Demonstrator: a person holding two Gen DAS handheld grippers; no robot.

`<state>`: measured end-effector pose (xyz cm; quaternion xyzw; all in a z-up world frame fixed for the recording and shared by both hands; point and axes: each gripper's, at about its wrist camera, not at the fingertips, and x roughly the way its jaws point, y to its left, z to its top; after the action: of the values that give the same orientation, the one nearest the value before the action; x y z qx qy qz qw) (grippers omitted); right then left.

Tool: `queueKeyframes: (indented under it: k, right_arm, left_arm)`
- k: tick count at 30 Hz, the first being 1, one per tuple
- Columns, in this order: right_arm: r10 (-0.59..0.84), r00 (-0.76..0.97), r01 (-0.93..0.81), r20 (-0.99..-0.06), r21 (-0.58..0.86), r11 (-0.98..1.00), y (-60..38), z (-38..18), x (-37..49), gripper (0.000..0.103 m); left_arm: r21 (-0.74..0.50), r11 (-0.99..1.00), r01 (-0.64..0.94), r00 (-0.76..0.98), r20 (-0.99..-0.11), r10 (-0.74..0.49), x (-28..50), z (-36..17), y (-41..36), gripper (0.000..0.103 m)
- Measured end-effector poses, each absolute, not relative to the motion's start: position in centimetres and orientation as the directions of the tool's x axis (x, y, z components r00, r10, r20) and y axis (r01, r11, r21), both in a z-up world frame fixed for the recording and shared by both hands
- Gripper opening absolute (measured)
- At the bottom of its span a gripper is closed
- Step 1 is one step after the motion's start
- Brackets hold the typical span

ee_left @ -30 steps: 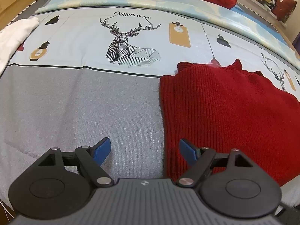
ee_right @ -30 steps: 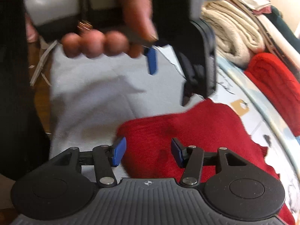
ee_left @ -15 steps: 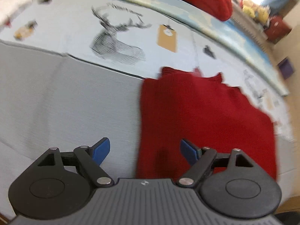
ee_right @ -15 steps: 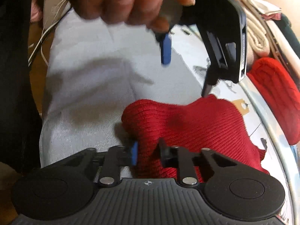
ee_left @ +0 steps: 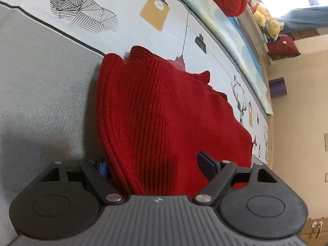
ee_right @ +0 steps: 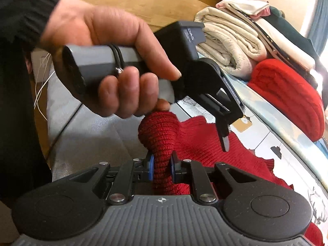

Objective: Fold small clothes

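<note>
Red knit garment [ee_left: 164, 112] flat on bed [ee_left: 41, 92], near corner bunched and clamped in right gripper [ee_right: 162, 167] jaws, other near edge lying between wide-apart left gripper [ee_left: 151, 166] jaws (nothing pinched yet).

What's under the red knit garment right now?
The red knit garment lies on the bedsheet, across its grey and deer-print parts. Anything directly beneath the knit is covered.
</note>
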<state>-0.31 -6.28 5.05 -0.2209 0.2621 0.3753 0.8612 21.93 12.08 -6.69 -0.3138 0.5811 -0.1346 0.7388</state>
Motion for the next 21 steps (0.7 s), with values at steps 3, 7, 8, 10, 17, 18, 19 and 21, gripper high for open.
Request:
queueKeyframes:
  k: [3, 7, 8, 10, 17, 18, 19, 21]
  right_arm:
    - [0.530, 0.575, -0.765, -0.623, -0.180, 0.619, -6.1, 5.0, -0.3, 0.015]
    - [0.530, 0.568, -0.769, -0.629, -0.178, 0.613, -5.4, 5.1, -0.2, 0.015]
    - [0.531, 0.567, -0.771, -0.630, -0.179, 0.611, -5.1, 5.1, -0.3, 0.015]
    - [0.534, 0.563, -0.773, -0.631, -0.174, 0.610, -4.6, 5.2, -0.2, 0.015]
    - [0.613, 0.555, -0.768, -0.562, -0.063, 0.638, -3.6, 7.6, 0.8, 0.015]
    - [0.625, 0.556, -0.764, -0.548, -0.039, 0.645, -3.7, 8.0, 1.0, 0.015]
    - [0.632, 0.559, -0.756, -0.537, -0.017, 0.654, -3.9, 8.3, 1.2, 0.015]
    - [0.631, 0.571, -0.734, -0.525, 0.017, 0.679, -4.3, 8.8, 1.6, 0.015]
  left_arm:
    - [-0.583, 0.796, -0.163, 0.267, -0.803, -0.534, 22.2, -7.2, 12.0, 0.057]
    - [-0.570, 0.809, -0.144, 0.275, -0.809, -0.520, 21.8, -7.4, 12.7, 0.028]
    - [-0.574, 0.807, -0.139, 0.282, -0.804, -0.523, 21.7, -7.2, 13.0, 0.025]
    - [-0.593, 0.792, -0.145, 0.302, -0.789, -0.536, 21.3, -6.9, 14.0, 0.019]
    - [-0.594, 0.793, -0.137, 0.418, -0.760, -0.497, 19.7, -3.1, 17.4, 0.017]
    - [-0.594, 0.793, -0.137, 0.431, -0.756, -0.493, 19.5, -2.6, 17.8, 0.017]
    - [-0.593, 0.794, -0.135, 0.437, -0.755, -0.489, 19.3, -2.3, 18.2, 0.017]
    - [-0.583, 0.802, -0.130, 0.438, -0.760, -0.481, 19.2, -1.7, 18.2, 0.017]
